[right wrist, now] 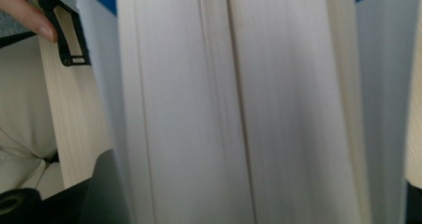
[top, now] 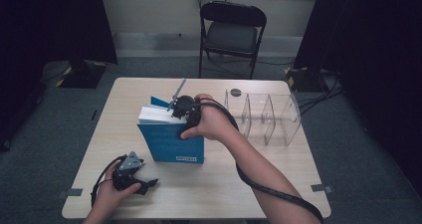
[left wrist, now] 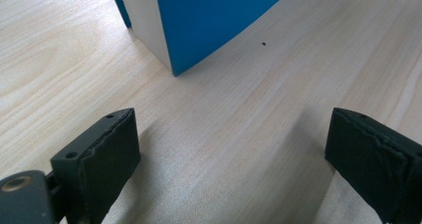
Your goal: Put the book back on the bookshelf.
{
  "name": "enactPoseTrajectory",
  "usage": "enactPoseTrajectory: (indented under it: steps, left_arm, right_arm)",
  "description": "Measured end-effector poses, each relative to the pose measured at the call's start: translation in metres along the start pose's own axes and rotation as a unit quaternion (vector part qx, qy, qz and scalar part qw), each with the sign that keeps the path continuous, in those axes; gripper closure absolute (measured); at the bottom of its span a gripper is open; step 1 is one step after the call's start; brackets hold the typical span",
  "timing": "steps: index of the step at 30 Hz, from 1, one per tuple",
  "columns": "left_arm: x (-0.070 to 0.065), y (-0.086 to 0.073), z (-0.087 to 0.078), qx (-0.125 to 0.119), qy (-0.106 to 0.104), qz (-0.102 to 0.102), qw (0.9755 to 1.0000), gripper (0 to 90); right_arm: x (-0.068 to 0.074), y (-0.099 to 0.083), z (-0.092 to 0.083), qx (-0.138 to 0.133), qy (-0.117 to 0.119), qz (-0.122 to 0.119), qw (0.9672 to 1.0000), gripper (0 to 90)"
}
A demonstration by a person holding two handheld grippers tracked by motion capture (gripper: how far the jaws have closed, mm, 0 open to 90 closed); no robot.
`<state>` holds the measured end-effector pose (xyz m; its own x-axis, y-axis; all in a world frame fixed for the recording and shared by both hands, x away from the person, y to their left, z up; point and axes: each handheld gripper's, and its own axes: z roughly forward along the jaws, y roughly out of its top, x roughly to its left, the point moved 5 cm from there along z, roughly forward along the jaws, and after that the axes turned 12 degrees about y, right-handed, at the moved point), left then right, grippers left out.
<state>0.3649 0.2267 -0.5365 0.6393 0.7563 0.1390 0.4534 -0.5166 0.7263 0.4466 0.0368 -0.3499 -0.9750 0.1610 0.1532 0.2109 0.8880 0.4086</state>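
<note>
- We keep the book [top: 171,137] upright on the counter [top: 224,184]; the right tongs [top: 180,109] straddle its top pages, grip unclear.
- Left tongs [top: 144,184] rest wide, empty, nearby.

So there's this chunky blue book [top: 171,143] standing upright on its edge mid-table, white page block facing up, with several blue-covered volumes apparently packed together.

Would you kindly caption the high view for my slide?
Right tongs atop an upright blue book; left tongs rest open on the table.
</note>
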Motion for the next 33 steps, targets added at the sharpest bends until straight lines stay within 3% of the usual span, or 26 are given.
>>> enactPoseTrajectory:
  steps: [4,9,14,18,33]
  left_arm:
    - [0.0000,0.0000,0.0000,0.000,0.000,0.000,1.0000,6.4]
    - [0.0000,0.0000,0.0000,0.000,0.000,0.000,1.0000,6.4]
    - [0.0000,0.0000,0.0000,0.000,0.000,0.000,1.0000,6.4]
    - [0.0000,0.0000,0.0000,0.000,0.000,0.000,1.0000,6.4]
    - [0.0000,0.0000,0.0000,0.000,0.000,0.000,1.0000,6.4]
  right_arm:
    - [0.0032,0.0005,0.0009,0.035,0.001,-0.011,0.9993,48.0]
    - [0.0023,0.0005,0.0013,0.028,0.003,-0.011,0.9995,49.1]
    - [0.0021,0.0005,0.0012,0.036,0.007,-0.001,0.9993,52.7]
    - [0.0032,0.0004,0.0009,0.044,0.011,-0.009,0.9989,57.9]
    - [0.0043,0.0009,0.0003,0.066,0.008,-0.003,0.9978,59.4]
